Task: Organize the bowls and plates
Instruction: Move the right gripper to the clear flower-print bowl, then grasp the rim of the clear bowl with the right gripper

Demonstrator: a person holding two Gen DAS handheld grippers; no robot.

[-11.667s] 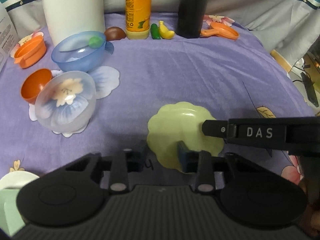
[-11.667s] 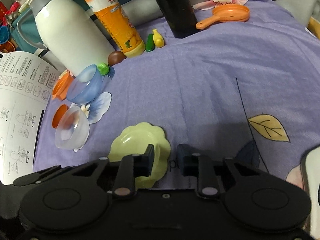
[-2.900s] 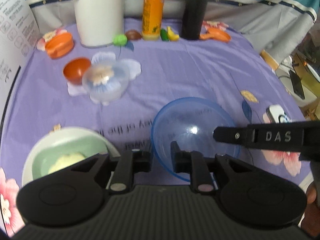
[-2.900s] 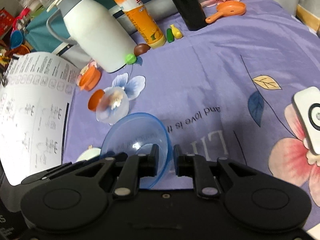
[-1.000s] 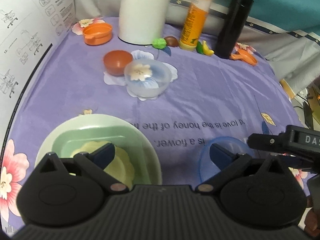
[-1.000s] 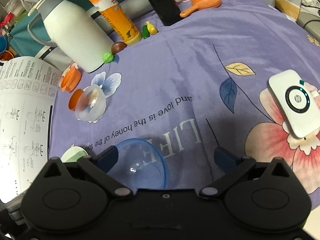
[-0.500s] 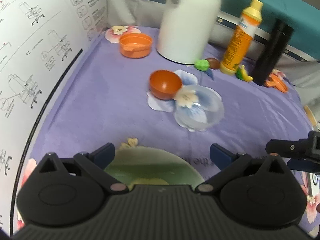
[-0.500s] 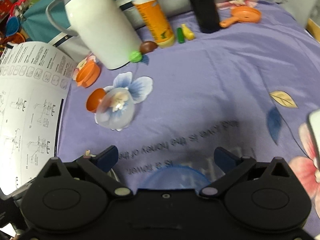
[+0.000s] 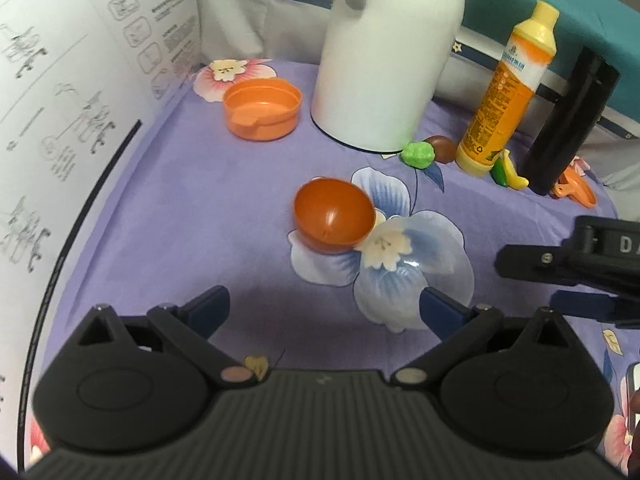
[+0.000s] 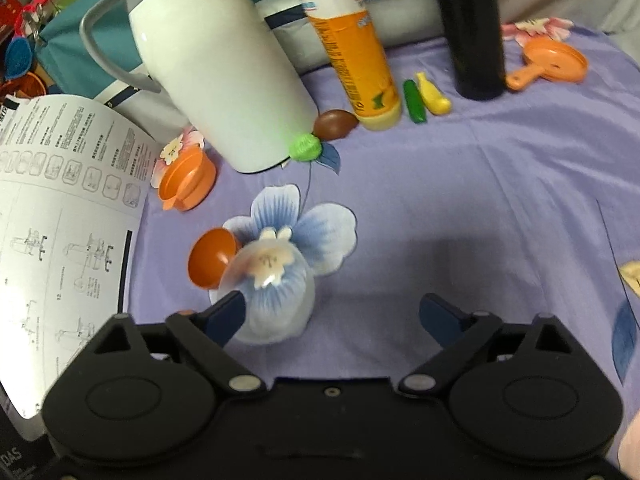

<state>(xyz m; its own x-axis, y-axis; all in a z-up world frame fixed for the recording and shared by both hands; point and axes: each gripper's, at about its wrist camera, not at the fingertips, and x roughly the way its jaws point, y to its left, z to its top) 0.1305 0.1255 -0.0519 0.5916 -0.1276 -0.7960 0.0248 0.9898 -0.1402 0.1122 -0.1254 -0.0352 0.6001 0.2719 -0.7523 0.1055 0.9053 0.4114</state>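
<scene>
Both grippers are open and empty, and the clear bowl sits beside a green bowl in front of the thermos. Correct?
Not quite: the bowl beside the clear bowl is orange, as both wrist views show. The left gripper and right gripper are open and empty; the thermos stands behind.

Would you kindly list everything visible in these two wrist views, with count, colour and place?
clear bowl: 1, transparent, mid-cloth over the printed blue flower, by the right gripper's left finger
round bowl: 1, dark orange, touching the clear bowl's far-left side
shallow dish: 1, orange, far left beside the jug
jug: 1, white with grey handle, back
bottle: 1, orange and yellow, back centre
flask: 1, black, back right
toy pan: 1, orange, beside the flask
toy foods: 4, green ball, brown piece, green piece, yellow banana, along the back
instruction sheet: 1, white, left edge
cloth: 1, purple floral, under everything
left gripper: 1, black, open
right gripper: 1, black, open, empty
</scene>
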